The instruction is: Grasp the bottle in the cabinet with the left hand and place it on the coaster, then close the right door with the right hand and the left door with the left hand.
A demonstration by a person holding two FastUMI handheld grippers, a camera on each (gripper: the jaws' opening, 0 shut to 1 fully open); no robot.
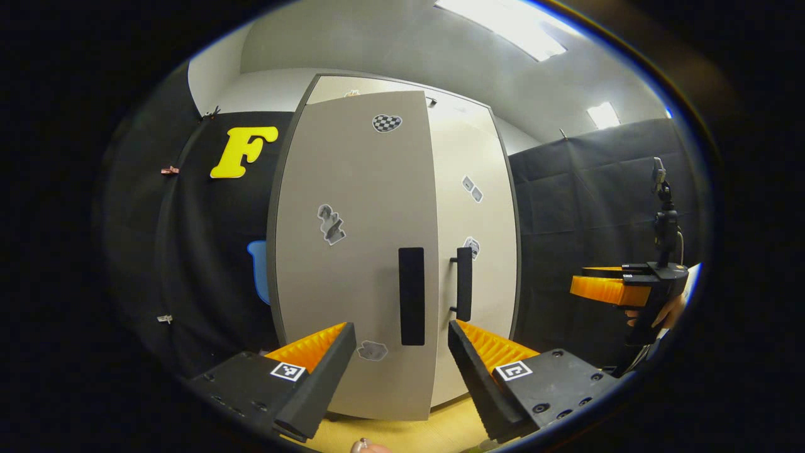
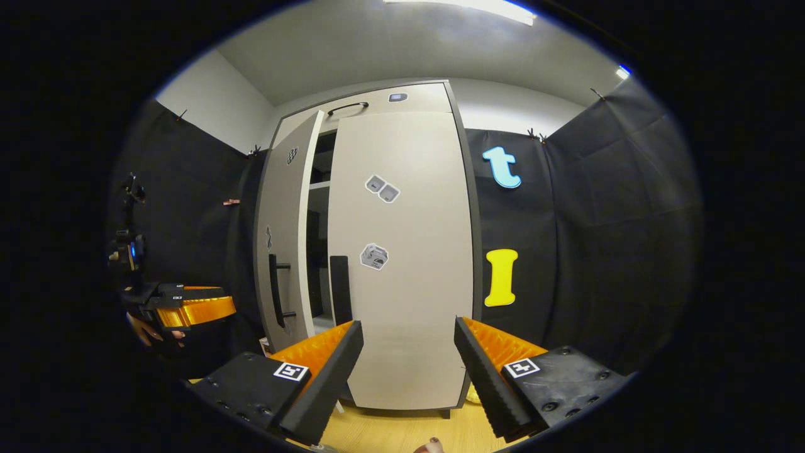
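While ajar, smooth flat left door [image 1: 355, 251], slim bar handle [image 1: 411, 296], ridged left gripper [image 1: 402, 371] spread

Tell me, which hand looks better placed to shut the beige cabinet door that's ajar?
Probably the left. The left gripper faces the ajar beige left door, open, its black bar handle showing between the fingers. The right gripper faces the shut right door.

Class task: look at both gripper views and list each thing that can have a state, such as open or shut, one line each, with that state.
Left door: ajar, a gap showing shelves behind it.
Right door: shut against the cabinet.
Left gripper: open, empty, facing the left door.
Right gripper: open, empty, facing the right door.
Ceiling light: on.
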